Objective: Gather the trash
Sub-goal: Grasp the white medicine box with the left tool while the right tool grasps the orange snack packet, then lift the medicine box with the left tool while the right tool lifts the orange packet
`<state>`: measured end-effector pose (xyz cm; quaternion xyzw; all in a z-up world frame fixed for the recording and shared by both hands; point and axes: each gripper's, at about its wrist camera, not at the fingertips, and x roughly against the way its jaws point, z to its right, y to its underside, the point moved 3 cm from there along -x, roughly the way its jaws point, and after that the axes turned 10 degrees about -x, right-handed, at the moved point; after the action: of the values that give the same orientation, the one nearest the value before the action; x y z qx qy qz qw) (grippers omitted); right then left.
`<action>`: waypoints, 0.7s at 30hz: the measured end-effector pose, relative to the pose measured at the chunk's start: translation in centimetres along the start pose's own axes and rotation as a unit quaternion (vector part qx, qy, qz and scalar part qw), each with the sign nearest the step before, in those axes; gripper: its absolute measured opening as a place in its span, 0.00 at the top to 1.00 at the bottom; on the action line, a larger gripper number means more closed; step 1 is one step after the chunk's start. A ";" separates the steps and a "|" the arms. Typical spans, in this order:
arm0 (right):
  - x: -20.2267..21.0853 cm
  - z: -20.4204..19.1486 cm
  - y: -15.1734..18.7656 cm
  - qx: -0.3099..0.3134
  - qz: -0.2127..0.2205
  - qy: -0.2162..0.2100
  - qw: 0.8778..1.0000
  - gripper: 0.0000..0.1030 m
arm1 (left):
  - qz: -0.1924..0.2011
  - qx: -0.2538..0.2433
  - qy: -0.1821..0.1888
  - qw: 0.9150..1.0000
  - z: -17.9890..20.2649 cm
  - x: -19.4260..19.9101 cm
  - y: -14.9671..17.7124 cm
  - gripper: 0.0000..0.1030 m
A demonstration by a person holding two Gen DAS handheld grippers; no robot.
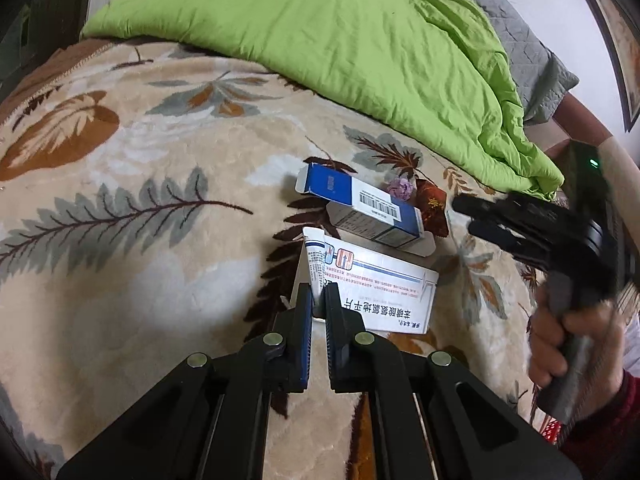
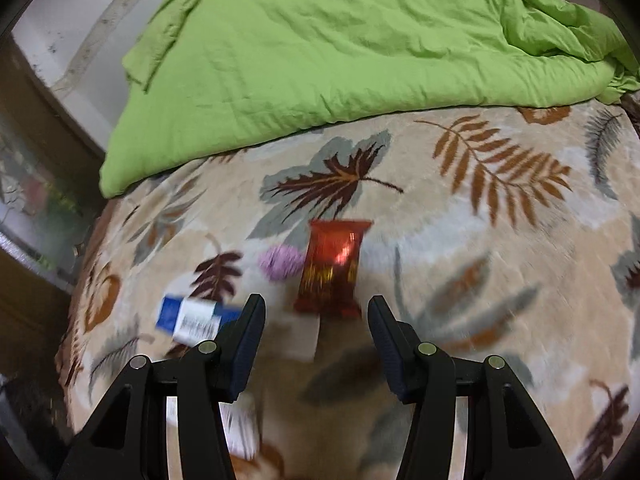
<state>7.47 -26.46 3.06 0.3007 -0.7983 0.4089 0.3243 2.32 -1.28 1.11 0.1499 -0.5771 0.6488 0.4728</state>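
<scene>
Left wrist view: our left gripper (image 1: 319, 294) has its jaws clenched on the near edge of the white medicine box (image 1: 372, 284) lying on the bed blanket (image 1: 120, 240). Right wrist view: our right gripper (image 2: 316, 312) stands released; the red wrapper (image 2: 334, 268) lies just ahead between the jaws, its long axis pointing away.

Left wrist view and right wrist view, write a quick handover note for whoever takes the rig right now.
Left tool: shut on the flat white printed medicine box, box not yet lifted off the leaf-patterned blanket.
Right tool: open, empty, aimed at the red foil snack wrapper.
Also on the blanket: blue-and-white barcoded carton, crumpled purple paper ball.
Collected: nothing visible. Left: all four.
</scene>
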 end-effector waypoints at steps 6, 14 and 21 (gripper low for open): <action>-4.0 0.6 -1.4 -0.019 -0.025 0.031 0.999 0.56 | -0.011 0.006 0.011 1.000 -0.3 -1.6 -0.5 0.94; -2.8 0.7 -0.5 -0.008 -0.005 0.018 1.000 0.67 | -0.013 -0.003 0.008 1.000 0.2 -3.1 -1.5 0.94; 2.3 1.4 1.7 0.024 0.030 0.012 0.999 0.68 | 0.007 -0.025 -0.001 1.000 1.4 -2.0 -1.2 0.95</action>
<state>4.39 -27.28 3.45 0.2795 -0.7930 0.4409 0.3142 3.75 -3.51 0.77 0.1347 -0.5941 0.6377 0.4715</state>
